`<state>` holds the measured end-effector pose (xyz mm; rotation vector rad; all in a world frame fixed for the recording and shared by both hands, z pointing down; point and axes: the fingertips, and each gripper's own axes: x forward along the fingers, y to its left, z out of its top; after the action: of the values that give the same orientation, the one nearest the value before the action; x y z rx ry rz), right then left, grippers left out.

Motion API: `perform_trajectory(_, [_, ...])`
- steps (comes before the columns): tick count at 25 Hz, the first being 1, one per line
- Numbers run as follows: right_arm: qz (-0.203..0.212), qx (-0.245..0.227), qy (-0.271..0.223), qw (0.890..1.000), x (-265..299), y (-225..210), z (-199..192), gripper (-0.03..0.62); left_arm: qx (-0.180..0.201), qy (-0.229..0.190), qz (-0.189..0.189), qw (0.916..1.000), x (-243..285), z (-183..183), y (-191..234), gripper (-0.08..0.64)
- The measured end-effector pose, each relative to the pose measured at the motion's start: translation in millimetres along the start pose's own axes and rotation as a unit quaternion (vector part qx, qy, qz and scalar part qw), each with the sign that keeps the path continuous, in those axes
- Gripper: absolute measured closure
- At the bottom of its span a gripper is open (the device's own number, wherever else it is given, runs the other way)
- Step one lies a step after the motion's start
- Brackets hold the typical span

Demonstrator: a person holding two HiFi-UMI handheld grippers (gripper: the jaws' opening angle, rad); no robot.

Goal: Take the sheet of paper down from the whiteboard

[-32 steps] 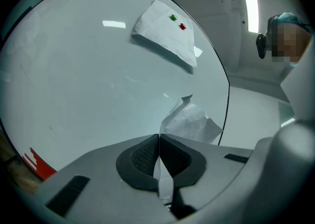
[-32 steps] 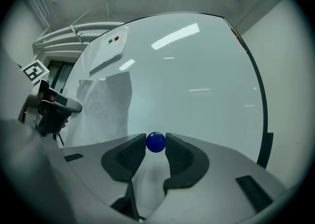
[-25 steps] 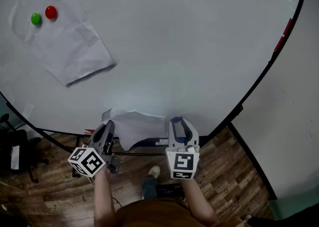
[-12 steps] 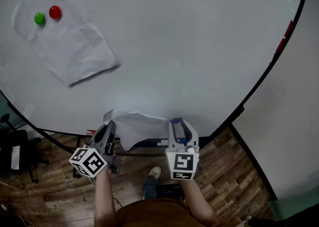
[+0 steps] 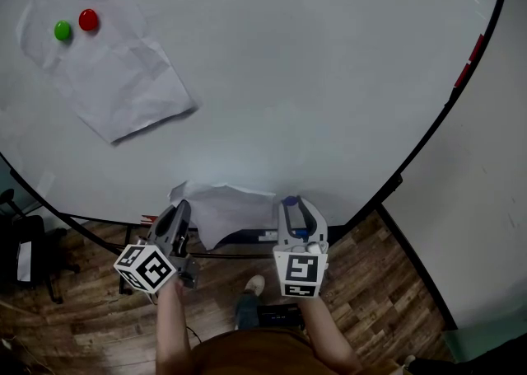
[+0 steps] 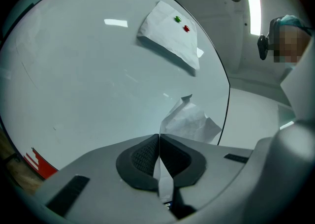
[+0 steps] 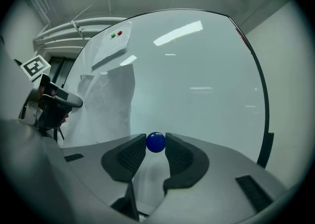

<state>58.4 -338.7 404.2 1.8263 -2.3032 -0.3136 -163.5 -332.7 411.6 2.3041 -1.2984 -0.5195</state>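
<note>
Pinching thin edge — left gripper (image 6: 158,139) clamped on sheet of paper (image 6: 189,122) | right gripper (image 5: 291,201) nips blue magnet (image 7: 156,142) | paper likely light, limp, tearable — grip near a corner

One sheet (image 5: 111,77) sits at the whiteboard's (image 5: 313,77) upper left, two magnets (image 5: 87,20) side by side on it. Below, my left gripper (image 5: 180,207) has a second sheet (image 5: 230,210), my right gripper (image 5: 292,203) a ball (image 7: 156,142).

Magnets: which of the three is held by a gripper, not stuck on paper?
The blue magnet, pinched in the right gripper; the green magnet and red magnet sit on the upper sheet on the whiteboard.
</note>
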Motion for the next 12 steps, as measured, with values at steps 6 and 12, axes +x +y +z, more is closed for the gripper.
perform_trajectory(6, [-0.002, 0.002, 0.003, 1.0, -1.3, -2.2, -3.1, 0.457, -0.005, 0.0, -0.001, 1.0, 0.8, -1.6, -0.3, 0.535])
perform_trajectory(12, [-0.001, 0.001, 0.006, 1.0, -2.1, -3.4, -5.1, 0.457, -0.005, -0.001, -0.001, 1.0, 1.2, -1.5, -1.0, 0.535])
